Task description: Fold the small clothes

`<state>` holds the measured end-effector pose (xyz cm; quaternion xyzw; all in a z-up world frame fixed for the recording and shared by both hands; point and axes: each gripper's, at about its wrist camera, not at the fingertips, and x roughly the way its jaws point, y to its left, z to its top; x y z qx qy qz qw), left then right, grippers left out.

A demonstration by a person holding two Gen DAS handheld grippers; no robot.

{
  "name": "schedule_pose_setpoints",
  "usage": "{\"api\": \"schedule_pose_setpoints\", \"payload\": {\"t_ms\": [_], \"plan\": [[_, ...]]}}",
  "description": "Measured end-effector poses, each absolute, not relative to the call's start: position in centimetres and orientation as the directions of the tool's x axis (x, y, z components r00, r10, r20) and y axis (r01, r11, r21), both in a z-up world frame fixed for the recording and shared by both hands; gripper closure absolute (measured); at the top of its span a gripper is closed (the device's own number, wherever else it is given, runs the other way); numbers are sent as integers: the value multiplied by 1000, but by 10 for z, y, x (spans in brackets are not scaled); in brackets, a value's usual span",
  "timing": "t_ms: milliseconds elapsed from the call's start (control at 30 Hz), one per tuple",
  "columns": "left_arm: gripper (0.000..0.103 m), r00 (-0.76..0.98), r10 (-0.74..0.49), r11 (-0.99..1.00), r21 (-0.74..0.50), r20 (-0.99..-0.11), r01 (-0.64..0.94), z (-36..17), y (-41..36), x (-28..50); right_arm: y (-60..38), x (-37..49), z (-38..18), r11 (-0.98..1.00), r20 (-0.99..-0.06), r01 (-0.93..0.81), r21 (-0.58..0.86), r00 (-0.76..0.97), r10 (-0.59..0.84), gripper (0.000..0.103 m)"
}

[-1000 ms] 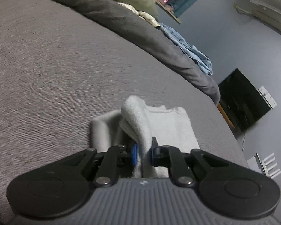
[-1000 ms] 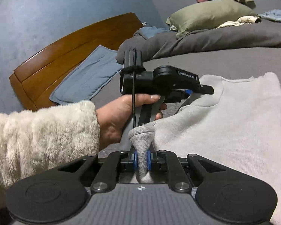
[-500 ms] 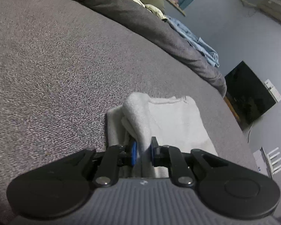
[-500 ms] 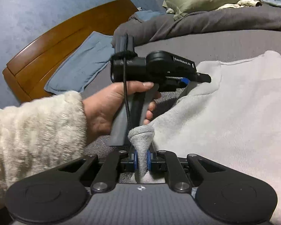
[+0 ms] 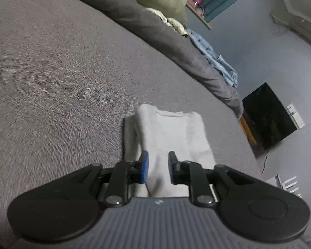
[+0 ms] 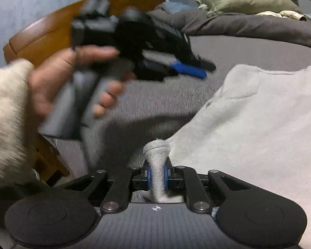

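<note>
- Left gripper (image 5: 157,167), jaws just opened, grips nothing above the grey garment (image 5: 172,137).
- Right gripper (image 6: 156,176), loosening, pinches the garment's corner; release it flat.

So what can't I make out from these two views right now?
- Right wrist view: the left tongs and the hand holding them are motion-blurred.
- Right wrist view: whether the right tongs still pinch the grey garment corner; their jaws have just been opening.
- Left wrist view: the garment's near edge, hidden behind the tongs' body.
- Both views: the garment's type.
</note>
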<state>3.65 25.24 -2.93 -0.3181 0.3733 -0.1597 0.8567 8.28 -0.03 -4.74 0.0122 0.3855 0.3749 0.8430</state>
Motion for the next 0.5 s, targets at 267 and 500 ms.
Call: {"api": "schedule_pose_setpoints", "payload": {"t_ms": [267, 500], "plan": [[87, 659, -455, 804, -594, -598, 15, -12, 237, -30, -29, 73, -30, 694, -582, -552, 463, 401, 707, 34], [87, 639, -387, 869, -495, -665, 11, -10, 220, -60, -88, 44, -2, 772, -554, -441, 458, 537, 636, 22]]}}
